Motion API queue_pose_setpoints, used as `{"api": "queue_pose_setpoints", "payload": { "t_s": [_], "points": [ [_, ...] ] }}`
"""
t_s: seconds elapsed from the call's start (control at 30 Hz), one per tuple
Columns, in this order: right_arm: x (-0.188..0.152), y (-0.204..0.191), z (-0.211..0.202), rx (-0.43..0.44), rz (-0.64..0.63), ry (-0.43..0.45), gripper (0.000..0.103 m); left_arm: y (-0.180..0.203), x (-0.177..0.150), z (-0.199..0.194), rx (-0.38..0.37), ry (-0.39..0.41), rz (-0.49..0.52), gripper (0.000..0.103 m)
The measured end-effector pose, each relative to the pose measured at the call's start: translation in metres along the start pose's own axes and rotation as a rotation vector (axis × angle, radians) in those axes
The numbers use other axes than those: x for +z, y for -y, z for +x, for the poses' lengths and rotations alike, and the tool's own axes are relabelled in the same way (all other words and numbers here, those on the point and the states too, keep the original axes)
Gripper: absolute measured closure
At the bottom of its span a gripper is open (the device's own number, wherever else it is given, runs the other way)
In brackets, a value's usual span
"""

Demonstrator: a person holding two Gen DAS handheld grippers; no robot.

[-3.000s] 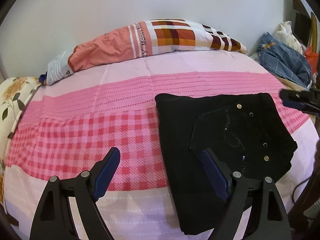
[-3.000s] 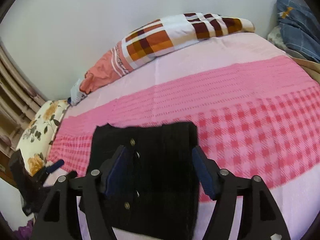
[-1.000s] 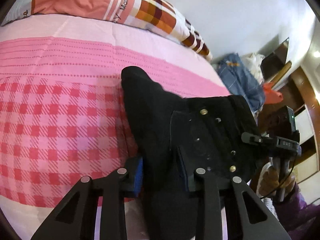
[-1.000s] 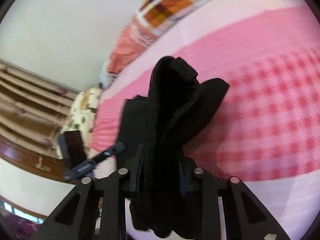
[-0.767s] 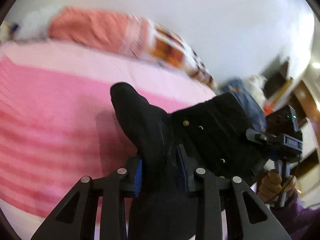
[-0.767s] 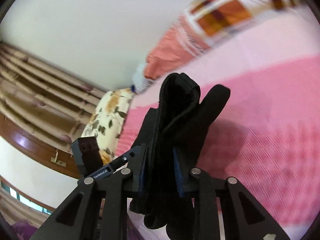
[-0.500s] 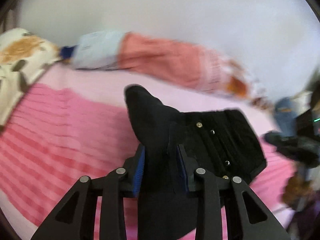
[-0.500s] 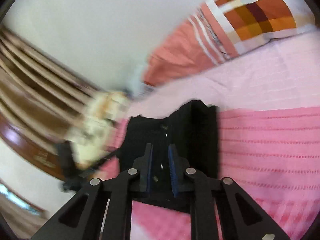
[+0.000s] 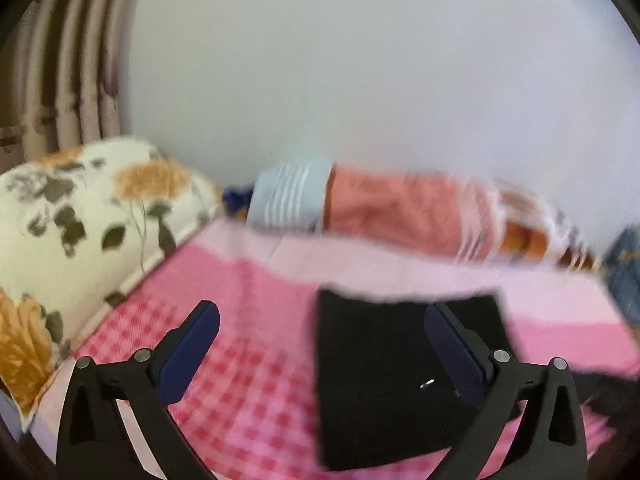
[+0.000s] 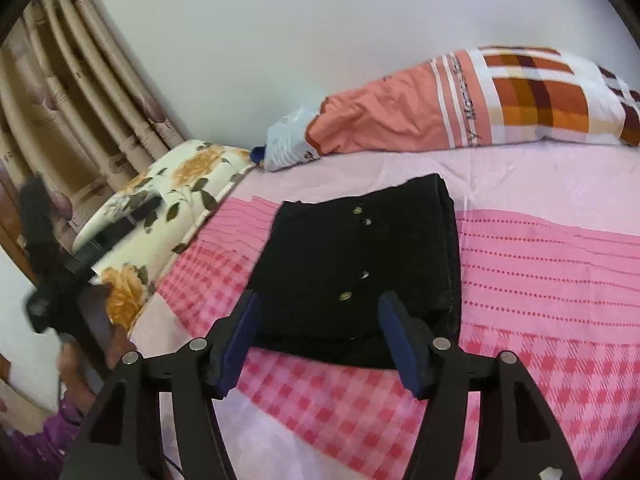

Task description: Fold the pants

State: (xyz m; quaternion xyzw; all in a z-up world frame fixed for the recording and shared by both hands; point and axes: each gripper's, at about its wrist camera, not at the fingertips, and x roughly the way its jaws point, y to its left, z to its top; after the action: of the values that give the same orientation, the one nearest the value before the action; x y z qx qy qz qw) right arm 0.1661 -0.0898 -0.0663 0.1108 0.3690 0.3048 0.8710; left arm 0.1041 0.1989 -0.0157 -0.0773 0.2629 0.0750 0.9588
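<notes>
Black pants (image 10: 360, 264), folded into a compact rectangle, lie flat on the bed's pink sheet (image 10: 540, 264), partly on the checked band and partly on the striped one. Metal studs face up on the top layer; thick folded edge runs along the right side in the right wrist view. In the left wrist view the pants (image 9: 384, 380) are blurred, one stud visible.

Right claw (image 10: 326, 340) hovers just in front of the near edge of the pants, jaws opening, pads not pressing cloth, nothing gripped. Left claw (image 9: 324, 352) is spread wide, jaws opening, nothing between the pads; its right finger overlaps the pants in view, contact cannot be told.

Beyond the pants: orange and plaid pillow (image 10: 460, 108) against the white wall (image 10: 280, 40). Floral pillow (image 10: 168, 200) at the left edge of the bed, beige curtain (image 10: 72, 100) behind it. Far left in the right wrist view, the other handheld device and a hand (image 10: 80, 364) with a purple sleeve (image 10: 60, 424), blurred. Blue cloth (image 9: 624, 276) at the right edge of the left wrist view.
</notes>
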Motion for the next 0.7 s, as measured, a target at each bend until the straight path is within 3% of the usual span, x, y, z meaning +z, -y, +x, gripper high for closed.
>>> {"api": "queue_pose_setpoints", "payload": {
  "t_s": [0.2, 0.23, 0.3, 0.37, 0.47, 0.53, 0.63, 0.7],
  "points": [
    [-0.005, -0.019, -0.04, 0.019, -0.009, 0.049, 0.027, 0.019, 0.036, -0.095, -0.011, 0.264, -0.079, 0.0],
    [-0.007, -0.021, -0.049, 0.024, -0.004, 0.062, 0.026, 0.022, 0.04, -0.104, -0.002, 0.275, -0.085, 0.0],
    [-0.009, -0.023, -0.064, 0.031, 0.002, 0.082, 0.026, 0.035, 0.05, -0.122, 0.067, 0.275, -0.018, 0.0],
    [-0.01, -0.024, -0.075, 0.031, 0.0, 0.096, 0.026, 0.047, 0.053, -0.136, 0.113, 0.335, 0.088, 0.0],
    [-0.015, -0.023, -0.089, 0.032, 0.004, 0.119, 0.025, 0.056, 0.048, -0.152, 0.209, 0.42, 0.145, 0.0],
    [-0.018, -0.021, -0.093, 0.044, 0.022, 0.119, 0.024, 0.052, 0.049, -0.152, 0.195, 0.378, 0.097, 0.0],
    [-0.023, -0.017, -0.096, 0.063, 0.047, 0.109, 0.024, 0.036, 0.049, -0.138, 0.021, 0.227, -0.003, 0.0],
    [-0.027, -0.019, -0.096, 0.064, 0.049, 0.098, 0.024, 0.034, 0.045, -0.134, 0.019, 0.191, -0.034, 0.0]
  ]
}}
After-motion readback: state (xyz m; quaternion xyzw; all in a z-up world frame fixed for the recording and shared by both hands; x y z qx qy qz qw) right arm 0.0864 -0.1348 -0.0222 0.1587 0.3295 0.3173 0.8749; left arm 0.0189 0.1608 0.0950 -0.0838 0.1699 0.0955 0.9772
